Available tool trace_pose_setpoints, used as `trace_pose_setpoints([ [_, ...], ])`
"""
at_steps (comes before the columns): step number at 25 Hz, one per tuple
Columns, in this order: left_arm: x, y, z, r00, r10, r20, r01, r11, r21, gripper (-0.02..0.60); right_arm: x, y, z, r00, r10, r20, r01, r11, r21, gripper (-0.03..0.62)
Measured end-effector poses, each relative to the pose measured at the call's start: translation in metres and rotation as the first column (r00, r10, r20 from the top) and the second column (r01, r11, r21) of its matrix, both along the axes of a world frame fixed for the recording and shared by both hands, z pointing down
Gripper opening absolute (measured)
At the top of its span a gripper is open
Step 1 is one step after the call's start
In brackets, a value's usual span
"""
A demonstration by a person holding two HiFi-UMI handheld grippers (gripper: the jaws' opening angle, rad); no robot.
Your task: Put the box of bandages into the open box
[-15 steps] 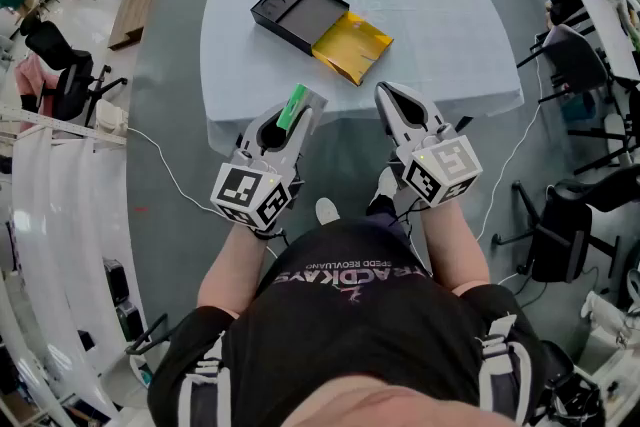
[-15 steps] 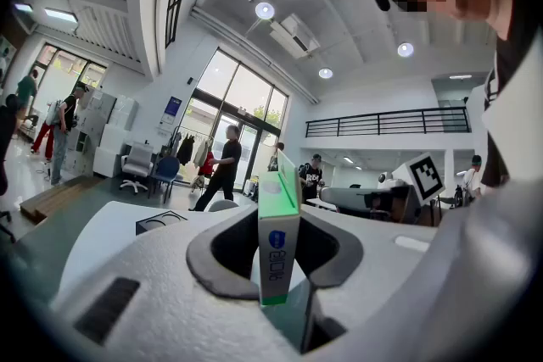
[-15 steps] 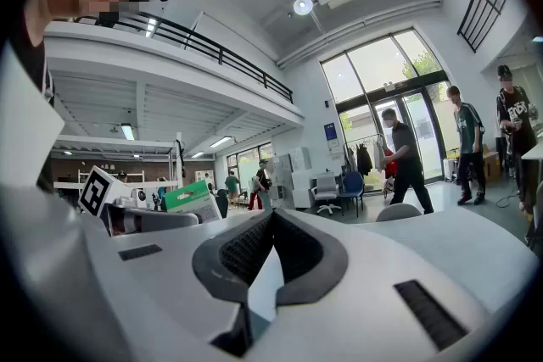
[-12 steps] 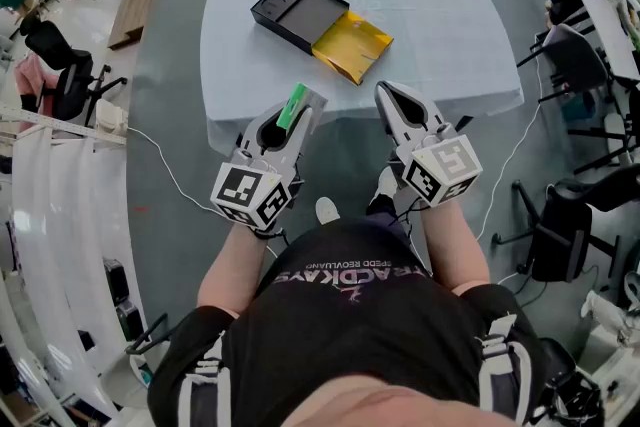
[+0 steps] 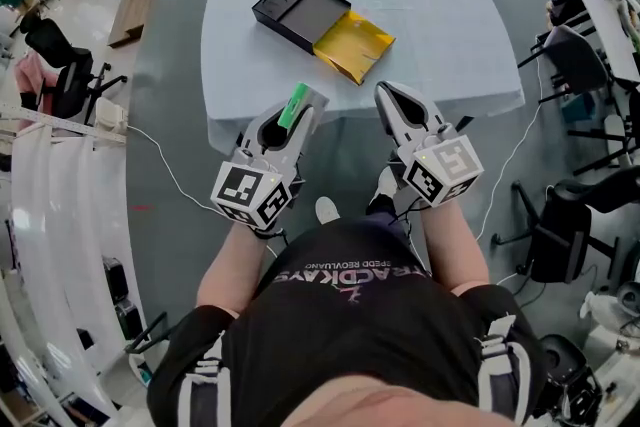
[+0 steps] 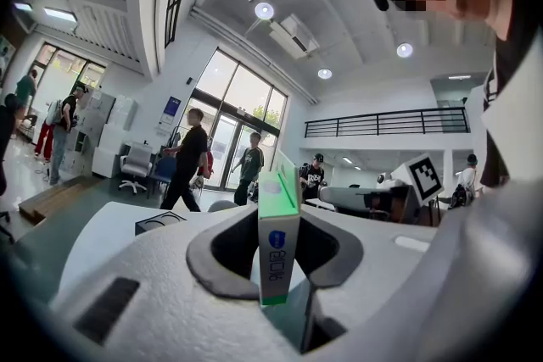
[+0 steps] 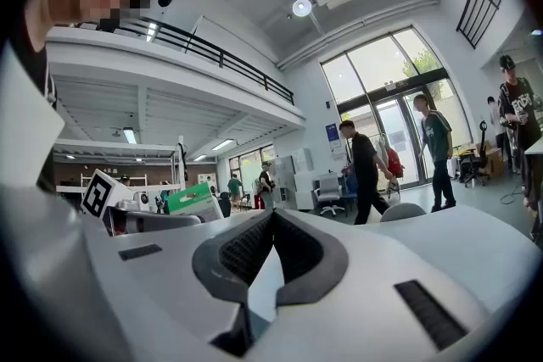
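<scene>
Bandage box: 1, clamped in left gripper | open box: 1

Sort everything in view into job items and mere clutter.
Job: green-and-white bandage box, clamped by the left gripper; open black rectangular box on the white-clothed table.
Clutter: shiny gold flat cover against the black box; black office chair.

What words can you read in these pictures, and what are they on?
"TRACKDAYS": big print on the black shirt, upside down in the head view; my best reading.
Smaller line beside it: too small to read.
Grey letters and blue logo on the box of bandages: sideways, too blurred to read.
Print on the blue sign by the glass doors: too small.
</scene>
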State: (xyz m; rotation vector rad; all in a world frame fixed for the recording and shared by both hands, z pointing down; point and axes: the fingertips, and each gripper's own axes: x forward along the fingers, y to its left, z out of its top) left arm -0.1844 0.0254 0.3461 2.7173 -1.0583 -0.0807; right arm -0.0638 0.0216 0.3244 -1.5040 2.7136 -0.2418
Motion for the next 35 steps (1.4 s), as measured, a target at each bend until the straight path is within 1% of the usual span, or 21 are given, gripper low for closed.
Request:
trace_pose_setpoints([
  [9, 0.004, 0.0, -0.004, 1.0, 0.008, -0.001, -0.008, 1.0, 0.014, 0.101, -0.001, 0.0, -0.008, 0.999, -0.017, -0.028, 0.017, 0.999, 0.03, 0.011],
  [13, 0.008, 0.0, -0.006, 1.0, 0.001, -0.002, -0.001, 1.0, 0.019, 0.101, 0.005, 0.0, -0.011, 0.999, -0.014, -0.029, 0.015, 0.999, 0.035, 0.012],
  [18, 0.016, -0.006, -0.009, 1.0, -0.015, -0.001, 0.015, 1.0, 0.022, 0.101, 0.012, -0.009, -0.015, 0.999, -0.033, -0.029, 0.034, 0.999, 0.038, 0.012],
  [22, 0.026, -0.012, -0.012, 0.999, -0.038, -0.004, 0.038, 0.999, 0.021, 0.101, 0.023, -0.017, -0.017, 0.999, -0.048, -0.022, 0.049, 0.998, 0.035, 0.012],
  [26, 0.039, -0.018, -0.016, 0.998, -0.055, 0.002, 0.055, 0.998, 0.02, 0.101, 0.035, -0.028, -0.021, 0.997, -0.075, -0.022, 0.076, 0.997, 0.034, 0.011],
  [35, 0.07, -0.033, -0.019, 0.995, -0.097, 0.016, 0.097, 0.995, 0.021, 0.101, 0.069, -0.049, -0.024, 0.994, -0.106, -0.009, 0.106, 0.994, 0.033, 0.012],
])
